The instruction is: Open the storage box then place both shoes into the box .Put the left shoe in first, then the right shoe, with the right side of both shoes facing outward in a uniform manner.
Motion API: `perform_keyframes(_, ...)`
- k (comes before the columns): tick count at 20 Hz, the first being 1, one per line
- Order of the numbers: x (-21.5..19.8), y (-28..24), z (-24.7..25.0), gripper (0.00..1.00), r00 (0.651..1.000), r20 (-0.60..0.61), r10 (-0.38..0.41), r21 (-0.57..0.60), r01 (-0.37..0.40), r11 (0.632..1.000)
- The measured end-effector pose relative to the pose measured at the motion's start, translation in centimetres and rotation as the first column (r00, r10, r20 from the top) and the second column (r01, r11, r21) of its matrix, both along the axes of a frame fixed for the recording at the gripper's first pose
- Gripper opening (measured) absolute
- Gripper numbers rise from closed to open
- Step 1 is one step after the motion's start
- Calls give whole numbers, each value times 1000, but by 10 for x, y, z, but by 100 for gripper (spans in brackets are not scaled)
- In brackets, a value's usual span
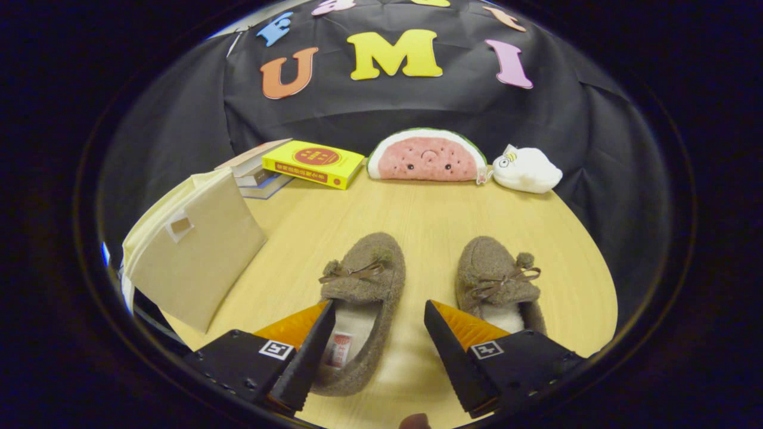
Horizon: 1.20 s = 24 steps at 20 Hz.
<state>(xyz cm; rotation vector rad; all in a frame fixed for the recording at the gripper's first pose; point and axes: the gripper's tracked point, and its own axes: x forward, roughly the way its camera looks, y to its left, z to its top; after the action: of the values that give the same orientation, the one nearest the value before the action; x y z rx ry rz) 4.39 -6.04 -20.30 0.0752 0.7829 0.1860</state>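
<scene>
Shoes, two fuzzy brown-grey slippers with small ribbon bows and pale fleece lining, lie side by side on the wooden tabletop [429,220], toes pointing away from me: the left shoe [362,286] sits between my claw's [377,348] spread fingers, the right shoe [495,280] just ahead of the right finger. My claw grips nothing, and the beige fabric storage box [191,256] stands tilted, off beside the left shoe, with books [298,164] and plush toys [459,161] beyond.
</scene>
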Motion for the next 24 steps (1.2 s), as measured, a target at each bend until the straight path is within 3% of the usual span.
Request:
perform_keyframes(1,2,1,-6,91,1000,-19,-8,13,8,1000)
perform_keyframes(4,6,4,-20,72,996,-78,-50,80,56,995)
perform_keyframes(9,8,2,-30,5,982,-148,-113,170,138,976)
perform_keyframes(11,8,0,-29,0,978,-165,-130,190,160,969)
perform_keyframes(16,3,7,-7,0,977,-149,-150,236,182,955)
perform_keyframes(24,-9,66,96,0,987,-107,-122,376,153,914)
